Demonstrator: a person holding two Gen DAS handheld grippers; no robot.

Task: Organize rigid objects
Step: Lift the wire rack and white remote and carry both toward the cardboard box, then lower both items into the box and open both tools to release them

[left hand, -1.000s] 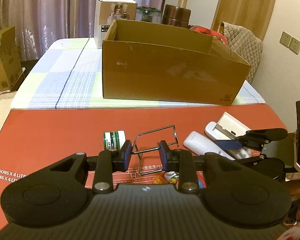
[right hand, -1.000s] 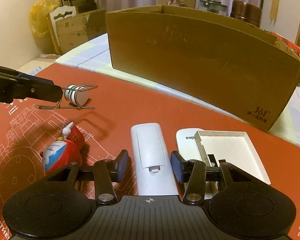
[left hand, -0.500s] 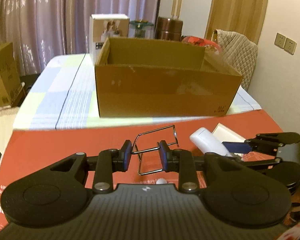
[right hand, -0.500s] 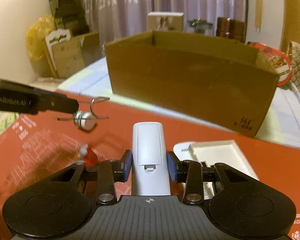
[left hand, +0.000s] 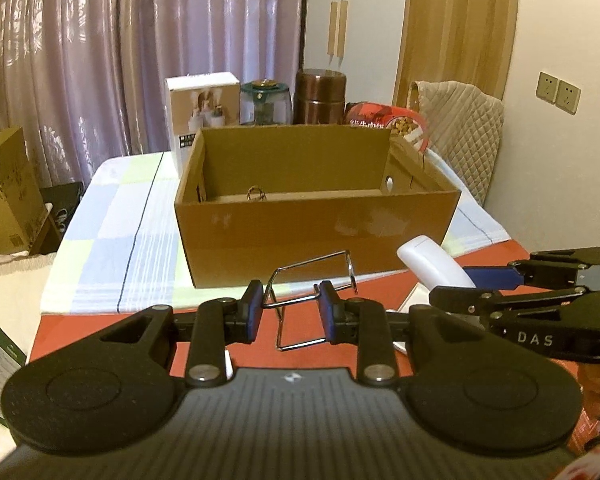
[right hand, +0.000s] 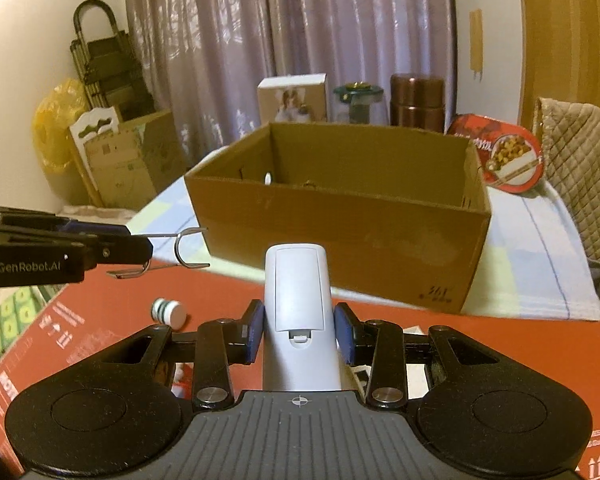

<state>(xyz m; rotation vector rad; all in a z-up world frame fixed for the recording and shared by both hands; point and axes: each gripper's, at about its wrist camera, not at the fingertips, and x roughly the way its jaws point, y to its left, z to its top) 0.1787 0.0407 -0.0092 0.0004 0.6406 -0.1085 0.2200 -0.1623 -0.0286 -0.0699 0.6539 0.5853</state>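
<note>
Lifted clear of the red worktop (right hand: 480,344) since a second ago: both grippers, each carrying its object, with more of the open cardboard box's (left hand: 316,216) inside now on view. Left gripper (left hand: 291,308) clamped on a bent wire frame (left hand: 312,280), pads pressing its thin rods from both sides, frame held in the air in front of the box's near wall. Right gripper (right hand: 298,332) closed around a white remote control (right hand: 298,300), back side up with battery cover showing, pointing toward the box and raised off the worktop. In the left wrist view, same remote (left hand: 432,268) seen at right, just beside the wire frame, between the right gripper's blue pads. In the right wrist view, wire frame (right hand: 180,248) at left, held out from the left gripper's tip. Small green-and-white striped bottle (right hand: 168,312) lying on its side on the red worktop, near left, apart from both grippers. Box resting farther away on a checked blue and green cloth (left hand: 112,248), with a small metal ring (left hand: 256,193) inside near its far wall. Behind the box: a white carton (left hand: 204,108), a glass jar (left hand: 266,102), a brown canister (left hand: 320,96).
</note>
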